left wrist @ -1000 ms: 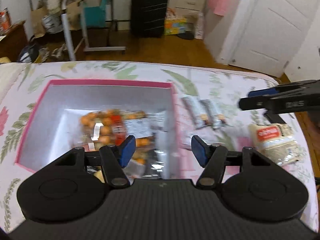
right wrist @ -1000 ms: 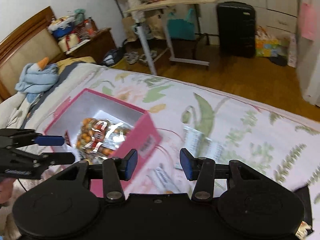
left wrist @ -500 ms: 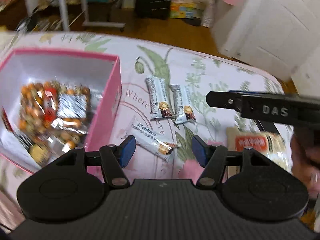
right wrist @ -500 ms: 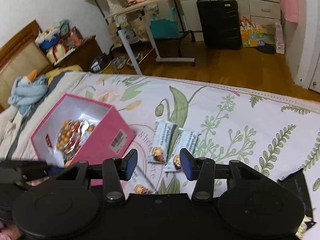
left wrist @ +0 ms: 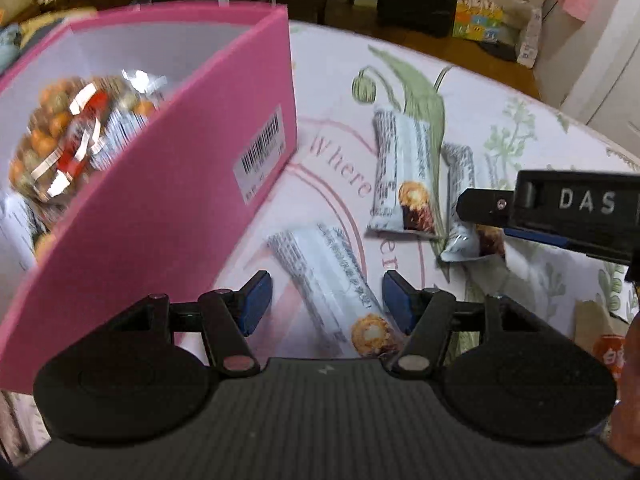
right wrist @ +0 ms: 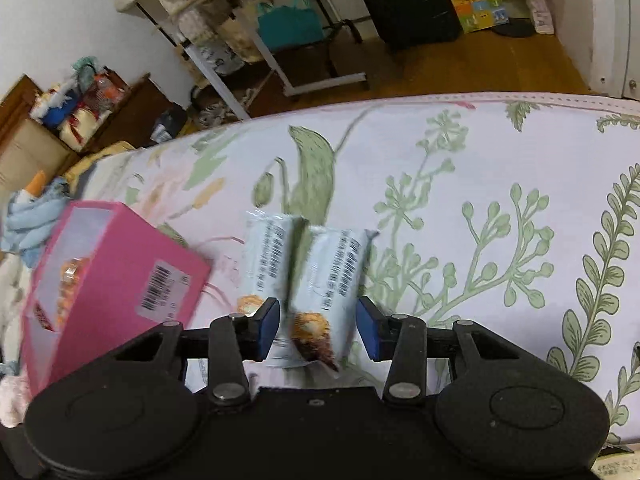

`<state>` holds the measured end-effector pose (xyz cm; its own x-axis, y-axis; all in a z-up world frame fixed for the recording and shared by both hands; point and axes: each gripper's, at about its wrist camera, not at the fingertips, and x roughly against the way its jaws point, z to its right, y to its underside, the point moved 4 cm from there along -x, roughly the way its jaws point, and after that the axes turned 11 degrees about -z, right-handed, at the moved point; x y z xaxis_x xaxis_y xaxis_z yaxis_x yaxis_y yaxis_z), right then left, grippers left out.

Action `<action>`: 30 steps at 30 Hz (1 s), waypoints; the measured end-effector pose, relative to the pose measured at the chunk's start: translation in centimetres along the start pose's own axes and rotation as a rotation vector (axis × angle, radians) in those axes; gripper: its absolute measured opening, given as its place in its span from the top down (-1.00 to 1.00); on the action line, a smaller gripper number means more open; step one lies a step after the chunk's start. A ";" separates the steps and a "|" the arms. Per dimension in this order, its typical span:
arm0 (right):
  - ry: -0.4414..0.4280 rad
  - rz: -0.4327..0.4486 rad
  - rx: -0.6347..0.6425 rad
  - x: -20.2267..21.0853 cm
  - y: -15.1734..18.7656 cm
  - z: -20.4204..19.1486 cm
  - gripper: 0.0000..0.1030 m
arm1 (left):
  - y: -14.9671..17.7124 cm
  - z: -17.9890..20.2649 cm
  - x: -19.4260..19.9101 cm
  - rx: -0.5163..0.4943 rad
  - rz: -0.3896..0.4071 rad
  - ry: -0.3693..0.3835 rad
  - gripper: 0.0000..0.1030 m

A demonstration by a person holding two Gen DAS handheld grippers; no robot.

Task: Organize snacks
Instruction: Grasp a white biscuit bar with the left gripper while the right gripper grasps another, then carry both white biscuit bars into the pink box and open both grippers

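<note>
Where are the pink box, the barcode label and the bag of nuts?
pink box [left wrist: 160, 216]: left wrist view, near side wall.
barcode label [left wrist: 262, 152]: left wrist view, middle of the sticker.
bag of nuts [left wrist: 68, 136]: left wrist view, red centre print.

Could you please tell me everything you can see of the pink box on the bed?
The pink box is an open-topped rectangular carton, apparently cardboard, with pink outer walls and a pale whitish inside. A white barcode sticker sits on one side wall. It rests on the floral bedspread, to the left of the snack bars. Inside lies a clear bag of orange and brown snacks. Neither gripper touches the box.
</note>
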<state>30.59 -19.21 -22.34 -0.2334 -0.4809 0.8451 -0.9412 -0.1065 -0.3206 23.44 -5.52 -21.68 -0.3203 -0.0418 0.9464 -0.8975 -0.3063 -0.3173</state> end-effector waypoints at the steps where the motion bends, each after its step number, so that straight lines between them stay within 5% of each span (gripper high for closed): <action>1: 0.000 0.004 0.002 -0.2 0.1 0.1 0.17 | 0.0 -0.1 -0.1 0.009 0.018 0.001 -0.20; 2: -0.012 0.014 0.001 -0.1 0.2 0.1 0.36 | -0.1 -0.1 0.0 0.010 0.031 0.002 -0.18; 4: -0.022 0.040 0.000 0.6 0.4 -0.1 0.41 | -0.1 -0.1 -0.1 0.000 0.030 0.010 -0.07; 6: -0.022 0.062 0.014 1.3 0.8 -0.3 0.44 | 0.1 -0.4 0.2 -0.012 0.037 0.015 0.24; 9: -0.051 0.089 -0.009 2.6 1.5 -0.4 0.44 | 0.2 -0.9 0.5 -0.028 0.013 0.043 0.37; 30: -0.042 0.030 -0.046 7.7 9.6 -3.5 0.44 | 4.0 -1.9 7.1 -0.285 -0.029 0.134 0.42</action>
<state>18.86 -20.91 -17.42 -0.2519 -0.5197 0.8164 -0.9445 -0.0517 -0.3244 16.97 -5.26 -16.31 -0.3134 0.0946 0.9449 -0.9496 -0.0260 -0.3124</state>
